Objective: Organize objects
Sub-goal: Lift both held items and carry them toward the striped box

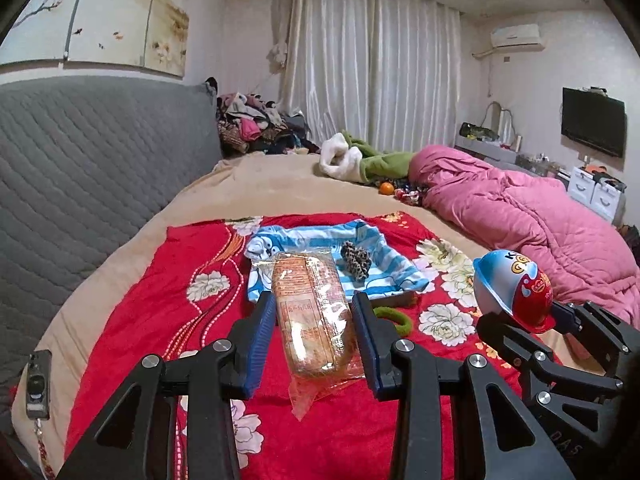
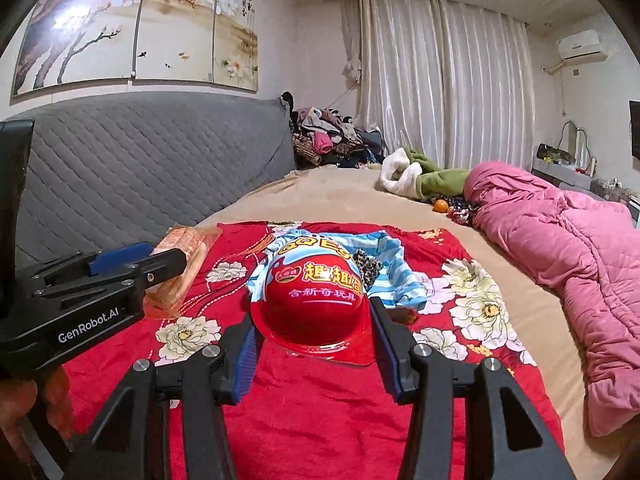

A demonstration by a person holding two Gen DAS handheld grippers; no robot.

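Note:
A wrapped loaf of sliced bread (image 1: pixel 312 320) in clear plastic hangs above the red floral cloth (image 1: pixel 160 300), and my left gripper (image 1: pixel 313 300) is shut on its sides. The same loaf (image 2: pixel 180 276) shows at the left of the right wrist view, in my left gripper (image 2: pixel 160 260). A red and blue toy egg (image 2: pixel 316 296) with a flat plastic rim sits between the blue pads of my right gripper (image 2: pixel 312 312), which is shut on it. That egg (image 1: pixel 512 284) also appears at the right of the left wrist view, in my right gripper (image 1: pixel 528 312).
On the red cloth lie a blue striped garment (image 1: pixel 372 256), a leopard scrunchie (image 1: pixel 354 260), a green hair tie (image 1: pixel 396 318) and a brown piece (image 1: pixel 396 300). A pink quilt (image 1: pixel 520 208) fills the right side. A grey headboard (image 1: pixel 80 160) stands left, with a phone (image 1: pixel 38 384) near it.

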